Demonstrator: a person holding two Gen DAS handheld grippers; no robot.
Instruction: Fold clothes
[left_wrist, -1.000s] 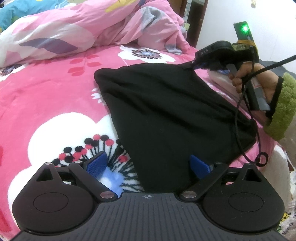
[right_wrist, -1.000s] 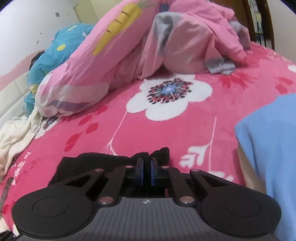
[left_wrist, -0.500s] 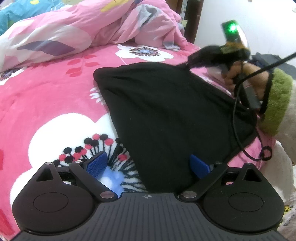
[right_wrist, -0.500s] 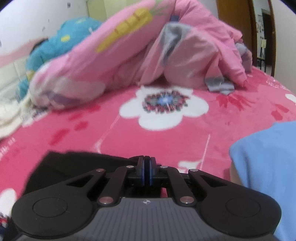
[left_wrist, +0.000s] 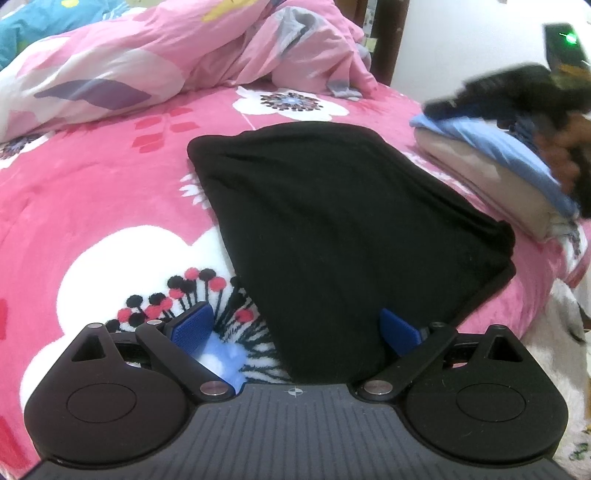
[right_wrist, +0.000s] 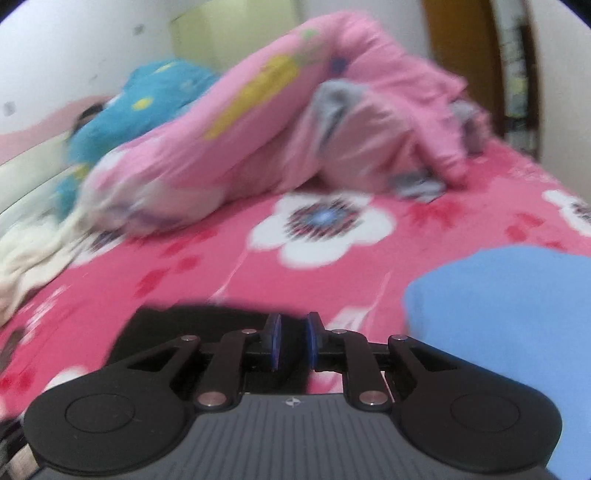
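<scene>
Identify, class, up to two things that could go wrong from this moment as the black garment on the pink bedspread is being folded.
1. The right gripper has just been opening, with nothing between its pads. The black garment lies loosely folded, with a bulging edge, so the released fold might slip open.
2. The left gripper stands open over the garment's near corner; closing there might also pinch the fleecy bedspread.
</scene>
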